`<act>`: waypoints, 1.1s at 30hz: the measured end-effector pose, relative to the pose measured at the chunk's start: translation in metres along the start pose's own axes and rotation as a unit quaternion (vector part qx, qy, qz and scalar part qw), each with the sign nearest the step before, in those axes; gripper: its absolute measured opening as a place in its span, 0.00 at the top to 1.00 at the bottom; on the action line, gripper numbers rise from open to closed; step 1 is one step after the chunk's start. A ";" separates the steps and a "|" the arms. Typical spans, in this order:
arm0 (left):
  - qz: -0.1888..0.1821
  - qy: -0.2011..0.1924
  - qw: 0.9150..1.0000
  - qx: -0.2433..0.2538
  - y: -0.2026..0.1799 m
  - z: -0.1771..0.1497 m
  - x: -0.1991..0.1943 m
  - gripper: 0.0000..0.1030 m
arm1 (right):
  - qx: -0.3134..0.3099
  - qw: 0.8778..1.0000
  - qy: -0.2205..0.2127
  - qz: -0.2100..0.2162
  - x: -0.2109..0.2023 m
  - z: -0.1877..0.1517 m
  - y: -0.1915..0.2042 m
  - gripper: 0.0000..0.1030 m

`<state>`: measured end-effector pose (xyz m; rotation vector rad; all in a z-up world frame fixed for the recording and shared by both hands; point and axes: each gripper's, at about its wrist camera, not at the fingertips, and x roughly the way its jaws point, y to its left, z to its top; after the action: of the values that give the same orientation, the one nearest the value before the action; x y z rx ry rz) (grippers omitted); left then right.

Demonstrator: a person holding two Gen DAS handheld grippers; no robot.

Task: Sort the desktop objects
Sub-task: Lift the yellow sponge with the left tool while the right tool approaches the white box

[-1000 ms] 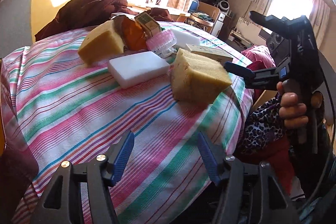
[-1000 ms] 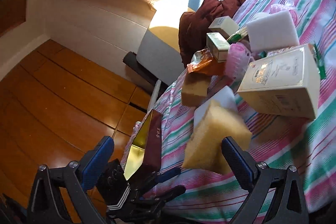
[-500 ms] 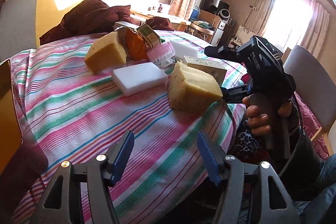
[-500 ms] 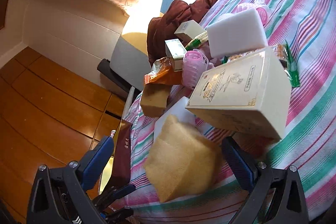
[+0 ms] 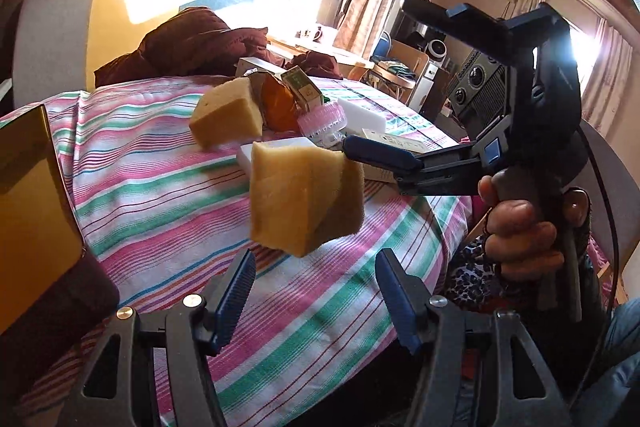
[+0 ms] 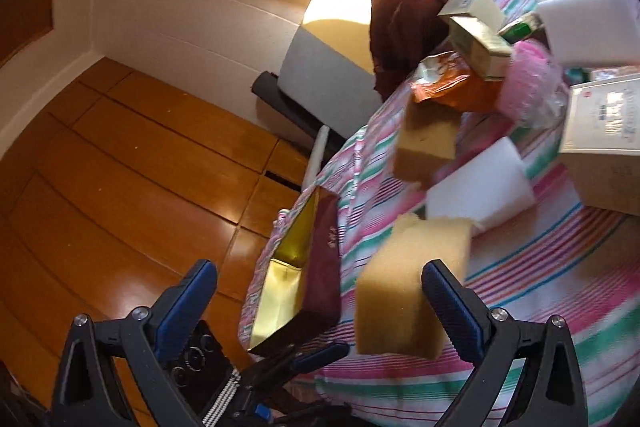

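Note:
A yellow sponge (image 5: 304, 201) hangs in the air above the striped tablecloth (image 5: 152, 187), touching one blue finger (image 5: 380, 157) of my right gripper. In the right wrist view the same sponge (image 6: 408, 287) lies against the right finger (image 6: 452, 307) while the jaws stand wide apart; the right gripper (image 6: 316, 303) is open. My left gripper (image 5: 316, 291) is open and empty, just below the sponge. A second yellow sponge (image 5: 226, 117) and a white foam block (image 6: 480, 187) rest on the cloth behind.
An open dark red box with a gold lining (image 6: 304, 275) sits at the table's left edge, also seen in the left wrist view (image 5: 32, 195). Further back lie an orange packet (image 5: 280, 103), a pink roller (image 5: 322, 117), small cartons (image 6: 480, 43) and a cream box (image 6: 604, 139).
The sponge has left the tablecloth and is now in the air, nearer the gold-lined box. The right gripper swung left with it. The left gripper moved closer under it.

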<state>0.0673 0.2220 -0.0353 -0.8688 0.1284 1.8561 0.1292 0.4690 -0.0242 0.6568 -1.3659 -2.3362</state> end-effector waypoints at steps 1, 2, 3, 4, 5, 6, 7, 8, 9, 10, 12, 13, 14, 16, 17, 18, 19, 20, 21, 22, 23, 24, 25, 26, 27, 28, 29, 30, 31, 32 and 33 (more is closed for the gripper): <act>0.003 0.002 1.000 0.001 0.001 0.000 0.002 0.38 | -0.003 1.000 0.008 0.009 0.006 0.000 0.005 0.00; 0.004 0.005 1.000 0.000 0.003 0.000 0.005 0.38 | -0.010 1.000 0.014 0.008 0.011 -0.001 0.008 0.00; 0.002 0.009 1.000 -0.002 0.003 0.000 0.008 0.38 | -0.018 1.000 0.018 0.003 0.015 -0.001 0.012 0.00; 0.000 0.012 1.000 -0.003 0.003 0.000 0.011 0.38 | -0.023 1.000 0.021 0.000 0.018 -0.002 0.014 0.00; 0.000 0.014 1.000 -0.001 0.002 0.002 0.014 0.38 | -0.026 0.999 0.021 0.001 0.019 -0.002 0.017 0.00; 0.004 0.013 1.000 0.004 -0.001 0.004 0.015 0.38 | -0.028 0.999 0.019 0.003 0.019 -0.002 0.020 0.00; 0.012 0.010 1.000 0.009 -0.004 0.006 0.017 0.38 | -0.032 0.999 0.017 0.006 0.018 -0.002 0.023 0.00; 0.018 0.009 1.000 0.014 -0.007 0.009 0.019 0.38 | -0.037 0.999 0.014 0.007 0.018 -0.002 0.026 0.00; 0.021 0.008 1.000 0.018 -0.010 0.013 0.020 0.38 | -0.040 0.999 0.012 0.007 0.018 -0.002 0.028 0.00; 0.019 0.007 1.000 0.023 -0.014 0.016 0.021 0.38 | -0.040 0.999 0.011 0.007 0.019 -0.002 0.028 0.00; 0.034 0.000 0.999 0.034 -0.020 0.020 0.023 0.38 | -0.038 0.999 0.014 0.005 0.025 -0.001 0.027 0.00; 0.042 -0.005 0.998 0.038 -0.022 0.022 0.023 0.38 | -0.036 0.999 0.016 0.002 0.027 -0.001 0.024 0.00; 0.046 -0.008 0.998 0.039 -0.023 0.023 0.023 0.38 | -0.030 0.999 0.016 0.000 0.029 0.000 0.022 0.00; 0.042 -0.008 0.999 0.029 -0.021 0.025 0.023 0.38 | -0.022 1.000 0.011 0.002 0.030 0.002 0.018 0.00; 0.042 -0.008 0.999 0.025 -0.020 0.026 0.024 0.38 | -0.023 1.000 0.005 0.003 0.026 0.002 0.018 0.00; 0.043 -0.009 0.999 0.022 -0.020 0.028 0.025 0.38 | -0.026 1.000 -0.002 0.002 0.020 0.003 0.019 0.00; 0.046 -0.010 0.999 0.019 -0.020 0.030 0.026 0.38 | -0.029 1.000 -0.009 0.001 0.015 0.004 0.019 0.00; 0.047 -0.009 0.999 0.013 -0.020 0.032 0.029 0.38 | -0.030 0.999 -0.017 0.000 0.009 0.005 0.018 0.00; 0.047 -0.009 0.999 0.008 -0.019 0.033 0.031 0.38 | -0.029 0.999 -0.027 -0.003 0.002 0.005 0.017 0.00; 0.047 -0.010 0.999 0.003 -0.019 0.035 0.033 0.38 | -0.028 0.999 -0.037 -0.006 -0.005 0.005 0.015 0.00; 0.050 -0.012 0.999 0.000 -0.020 0.036 0.034 0.38 | -0.026 0.999 -0.046 -0.010 -0.011 0.006 0.013 0.00; 0.058 -0.014 0.998 0.002 -0.020 0.038 0.036 0.38 | -0.026 0.998 -0.053 -0.019 -0.017 0.005 0.010 0.00; 0.066 -0.016 0.998 0.004 -0.021 0.038 0.037 0.38 | -0.027 0.997 -0.059 -0.031 -0.022 0.005 0.007 0.00; 0.074 -0.017 0.997 0.005 -0.021 0.039 0.038 0.38 | -0.028 0.997 -0.065 -0.045 -0.027 0.005 0.004 0.00; 0.082 -0.018 0.996 0.007 -0.021 0.040 0.039 0.38 | -0.029 0.995 -0.071 -0.058 -0.032 0.006 0.001 0.00; 0.089 -0.019 0.996 0.009 -0.021 0.040 0.040 0.38 | -0.030 0.994 -0.077 -0.067 -0.037 0.006 -0.002 0.00; 0.092 -0.018 0.996 0.009 -0.020 0.041 0.041 0.38 | -0.032 0.993 -0.082 -0.076 -0.041 0.006 -0.004 0.00; 0.094 -0.017 0.995 0.008 -0.019 0.041 0.042 0.38 | -0.035 0.992 -0.086 -0.084 -0.046 0.007 -0.006 0.00; 0.098 -0.016 0.995 0.008 -0.018 0.041 0.042 0.38 | -0.038 0.991 -0.091 -0.094 -0.050 0.007 -0.007 0.00; 0.103 -0.017 0.994 0.009 -0.018 0.041 0.042 0.38 | -0.043 0.989 -0.095 -0.104 -0.054 0.007 -0.008 0.00; 0.108 -0.017 0.994 0.010 -0.017 0.040 0.042 0.38 | -0.047 0.987 -0.100 -0.114 -0.059 0.007 -0.009 0.00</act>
<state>0.0522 0.2803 -0.0269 -0.8359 0.2285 2.0658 0.1737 0.5083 -0.0164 0.5913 -1.3106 -2.6938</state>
